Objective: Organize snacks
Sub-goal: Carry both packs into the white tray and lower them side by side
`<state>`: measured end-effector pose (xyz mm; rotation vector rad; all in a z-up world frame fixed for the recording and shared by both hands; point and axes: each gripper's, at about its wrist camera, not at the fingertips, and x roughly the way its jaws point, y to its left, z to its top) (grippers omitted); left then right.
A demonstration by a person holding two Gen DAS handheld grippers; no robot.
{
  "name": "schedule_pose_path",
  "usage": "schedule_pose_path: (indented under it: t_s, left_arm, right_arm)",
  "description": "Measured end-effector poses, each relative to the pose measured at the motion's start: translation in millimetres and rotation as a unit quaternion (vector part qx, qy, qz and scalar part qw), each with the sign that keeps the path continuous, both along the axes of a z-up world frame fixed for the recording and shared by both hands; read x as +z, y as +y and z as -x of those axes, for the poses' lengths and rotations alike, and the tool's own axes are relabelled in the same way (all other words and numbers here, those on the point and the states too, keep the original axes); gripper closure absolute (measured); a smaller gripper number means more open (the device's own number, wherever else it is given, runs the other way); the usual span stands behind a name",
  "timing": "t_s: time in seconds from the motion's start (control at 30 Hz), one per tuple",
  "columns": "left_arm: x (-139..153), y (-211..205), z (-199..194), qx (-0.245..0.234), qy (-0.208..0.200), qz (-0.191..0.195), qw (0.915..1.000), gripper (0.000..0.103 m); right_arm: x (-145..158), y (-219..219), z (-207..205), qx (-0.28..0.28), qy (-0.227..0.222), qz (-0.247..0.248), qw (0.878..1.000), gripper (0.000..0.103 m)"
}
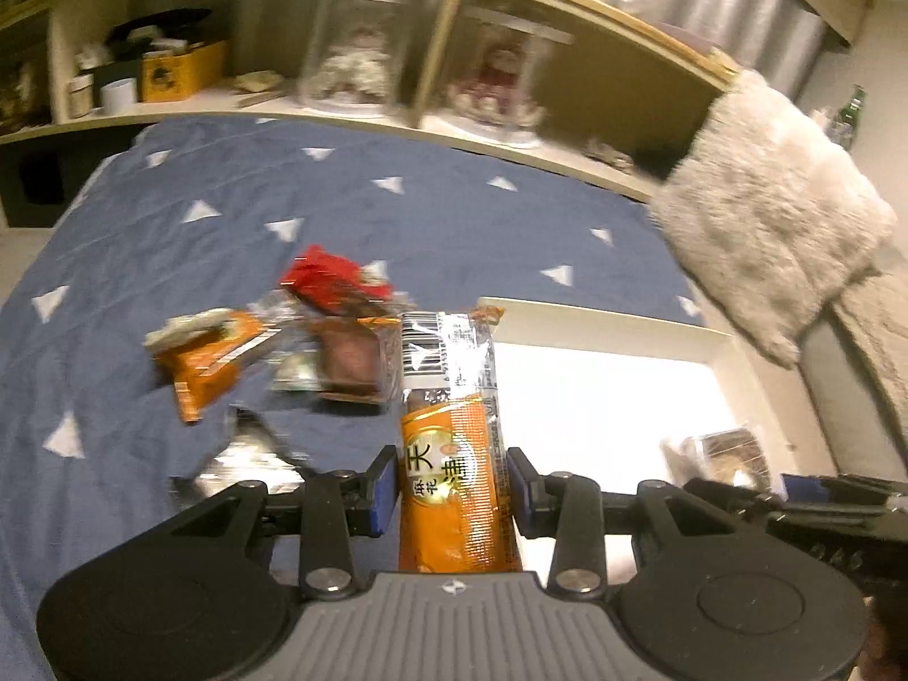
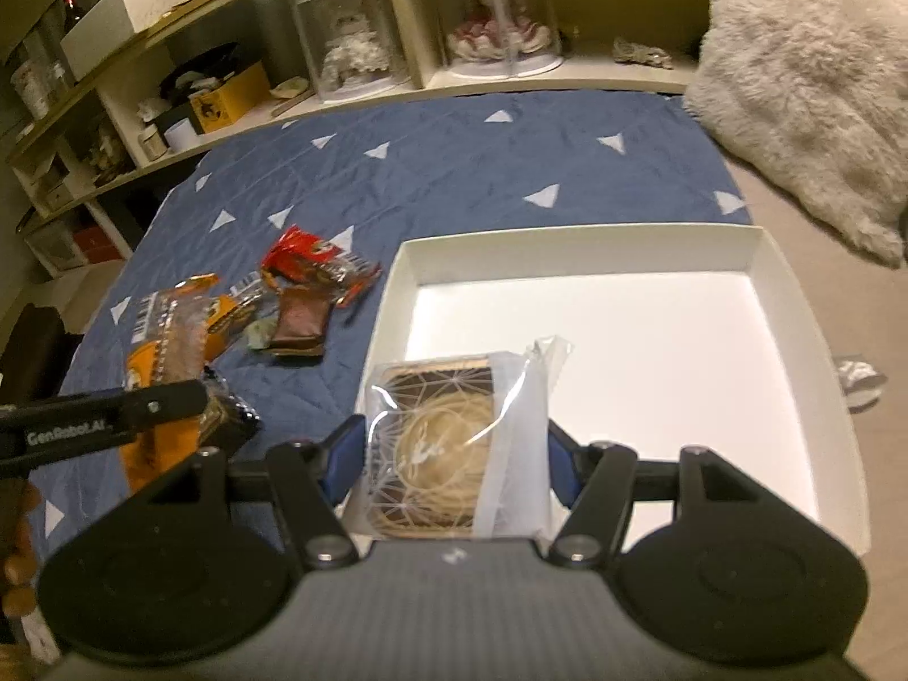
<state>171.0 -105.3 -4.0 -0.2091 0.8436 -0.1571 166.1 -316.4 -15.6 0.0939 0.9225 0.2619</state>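
Gripping a long orange snack packet (image 1: 448, 454) upright between its blue pads, the left gripper (image 1: 451, 491) hangs over the blue triangle-print quilt (image 1: 340, 198), just left of the white tray (image 1: 613, 340). Only the right wrist view shows the tray's whole floor, with the right gripper (image 2: 454, 454) clamped on one clear-wrapped pastry (image 2: 437, 442) above its near-left corner. One loose heap of snacks (image 2: 301, 295) lies on the quilt: one red wrapper, one brown packet, one or two orange ones; motion blur blocks a surer count.

"天津 麻花" — orange snack packet (image 1: 451, 454)
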Motion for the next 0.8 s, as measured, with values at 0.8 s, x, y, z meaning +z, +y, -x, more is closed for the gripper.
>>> schedule_pose_path:
  t_s: [0.8]
  left_arm:
    - [-81, -90, -41, -0.06, 0.135, 0.091, 0.9848, 0.061]
  right_arm:
    - [-45, -77, -11, -0.055, 0.081, -0.006, 0.995, 0.034]
